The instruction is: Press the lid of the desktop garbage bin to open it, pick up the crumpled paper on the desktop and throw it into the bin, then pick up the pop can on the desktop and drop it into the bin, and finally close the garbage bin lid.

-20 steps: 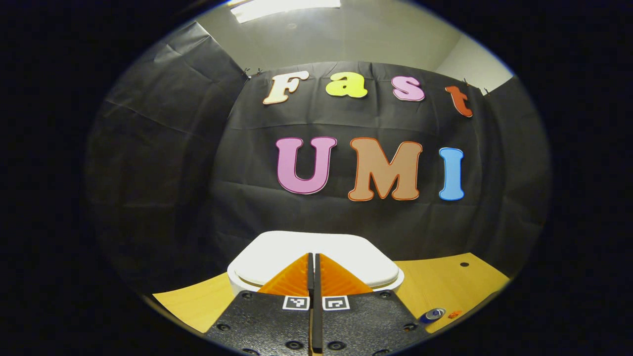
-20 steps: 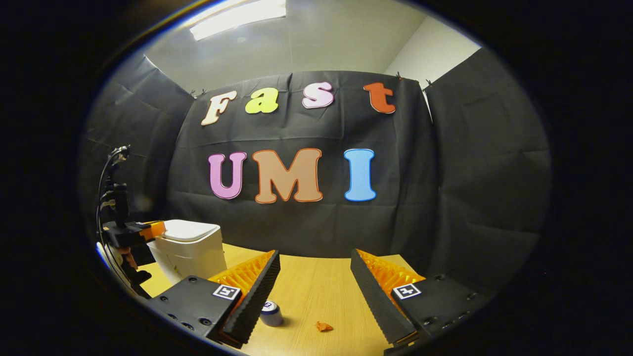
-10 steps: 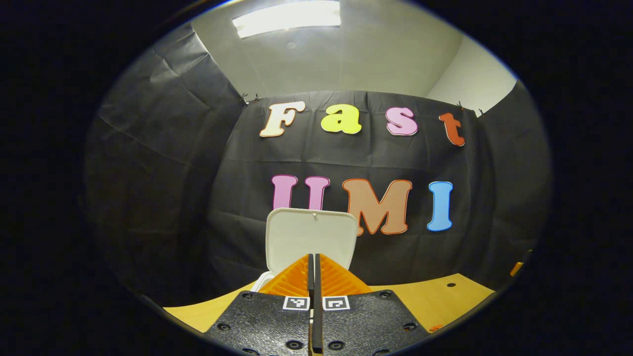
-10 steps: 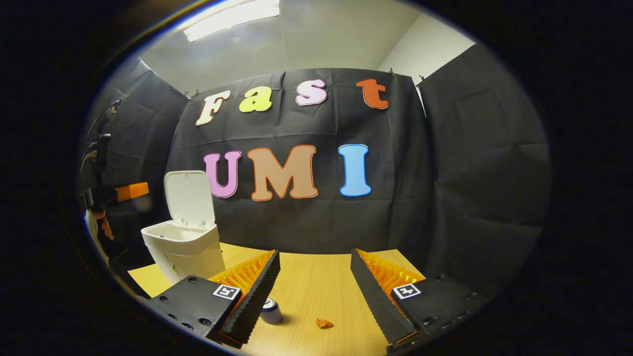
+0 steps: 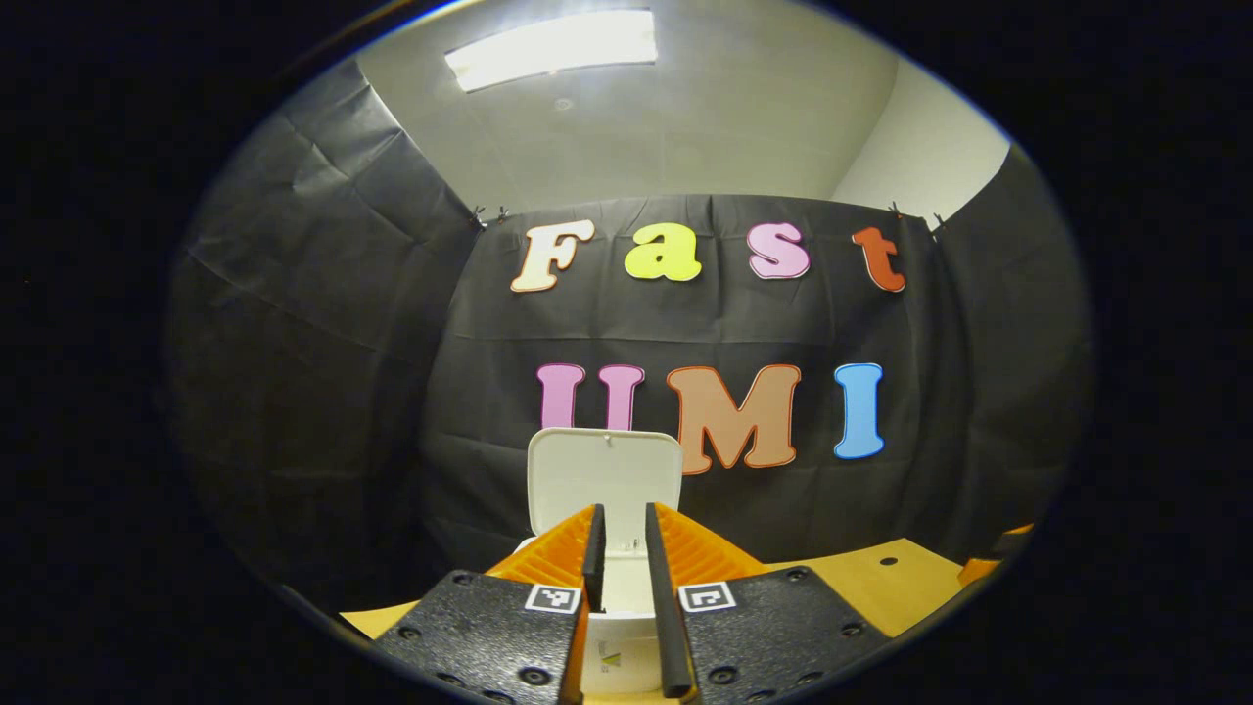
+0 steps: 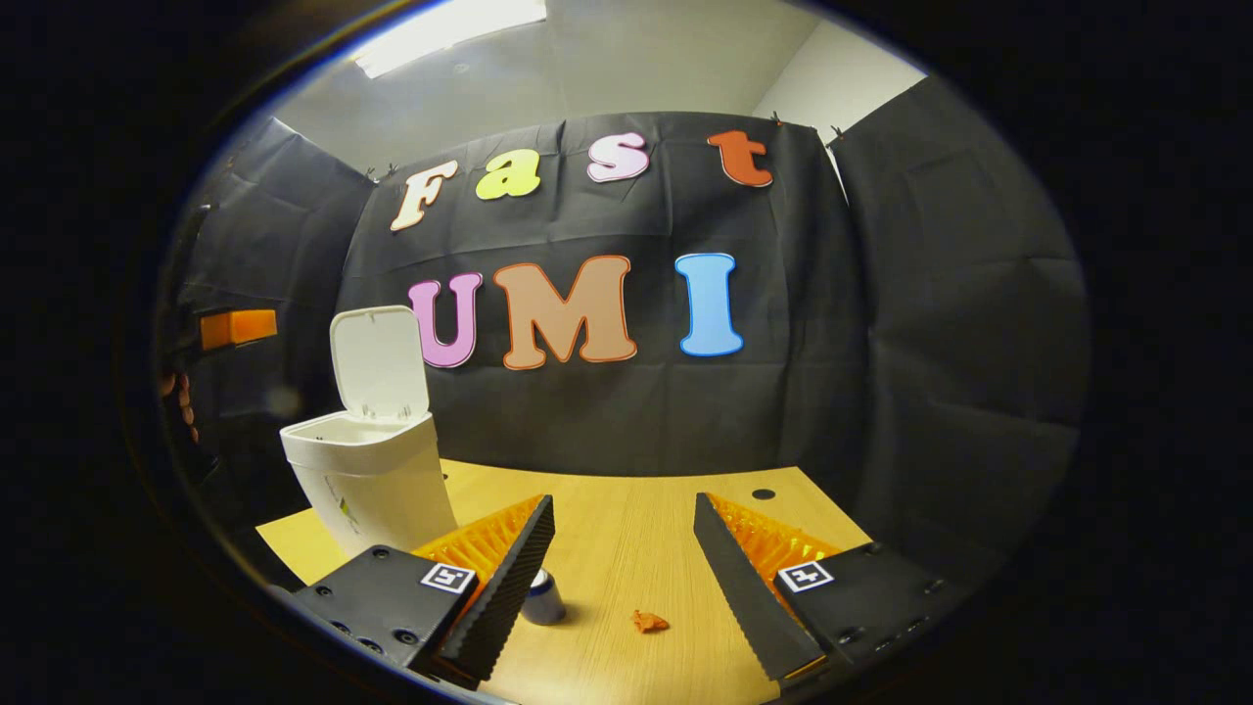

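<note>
While the lid of the white garbage bin stood raised and nearly upright, the bin was seen at the left rear of the desk in the right gripper view, its mouth uncovered. In the left gripper view the same bin lay straight ahead, framed in the narrow gap of the left tool, whose fingers were parted only slightly and pressed on nothing. The lid was seen rising behind those fingertips.

The right tool was held wide apart above the desk and gripped nothing. Between its fingers, lower in the right gripper view, the pop can stood upright just beside the left-hand finger, and the crumpled paper, a small orange scrap, lay on the wood a little to the can's right, apart from it. At the far left edge of that view, part of the left tool and fingers of a hand were glimpsed, well apart from the bin.
</note>
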`<state>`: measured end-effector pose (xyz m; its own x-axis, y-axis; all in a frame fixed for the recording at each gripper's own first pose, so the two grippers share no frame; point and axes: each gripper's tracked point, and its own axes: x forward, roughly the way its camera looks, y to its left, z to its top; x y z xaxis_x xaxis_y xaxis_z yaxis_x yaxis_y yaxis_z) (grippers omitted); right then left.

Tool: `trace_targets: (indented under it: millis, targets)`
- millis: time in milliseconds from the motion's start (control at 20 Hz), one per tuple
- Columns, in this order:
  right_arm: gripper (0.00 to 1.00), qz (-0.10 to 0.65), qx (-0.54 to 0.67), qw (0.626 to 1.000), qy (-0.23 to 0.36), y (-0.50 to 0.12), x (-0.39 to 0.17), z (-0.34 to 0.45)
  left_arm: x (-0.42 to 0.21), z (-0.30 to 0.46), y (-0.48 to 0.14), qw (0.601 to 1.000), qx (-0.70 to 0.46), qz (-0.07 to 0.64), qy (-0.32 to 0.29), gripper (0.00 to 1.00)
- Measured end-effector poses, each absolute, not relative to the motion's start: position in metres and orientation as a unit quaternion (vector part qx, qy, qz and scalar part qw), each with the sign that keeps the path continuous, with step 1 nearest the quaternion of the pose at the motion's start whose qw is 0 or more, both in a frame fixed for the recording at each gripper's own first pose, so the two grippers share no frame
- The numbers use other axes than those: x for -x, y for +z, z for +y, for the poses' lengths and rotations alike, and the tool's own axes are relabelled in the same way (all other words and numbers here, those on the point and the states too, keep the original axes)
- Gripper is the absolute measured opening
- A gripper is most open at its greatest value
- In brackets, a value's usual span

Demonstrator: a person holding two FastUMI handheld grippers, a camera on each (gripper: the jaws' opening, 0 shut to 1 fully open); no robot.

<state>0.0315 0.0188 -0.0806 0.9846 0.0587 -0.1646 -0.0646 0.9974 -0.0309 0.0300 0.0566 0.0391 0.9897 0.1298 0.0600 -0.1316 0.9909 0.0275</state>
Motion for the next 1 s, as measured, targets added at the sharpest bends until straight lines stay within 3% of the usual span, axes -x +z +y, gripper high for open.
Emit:
trace_targets:
  millis: [150,200,750,1000]
  targets:
    - [0.96,0.093,0.012,0.995,0.035,-0.095,-0.035,0.018,-0.022,0.037,0.032,0.998,-0.020,-0.026,0.049,0.85]
    - [0.96,0.097,0.010,0.995,0.037,-0.101,-0.038,0.017,-0.019,0.034,0.030,0.998,-0.025,-0.025,0.047,0.91]
    - [0.97,0.259,0.032,0.963,0.060,-0.250,-0.094,-0.004,0.013,0.045,0.042,0.991,-0.083,-0.042,0.095,0.93]
    - [0.97,0.336,0.029,0.939,0.072,-0.305,-0.105,-0.005,0.032,0.065,0.023,0.988,-0.063,-0.014,0.138,0.93]
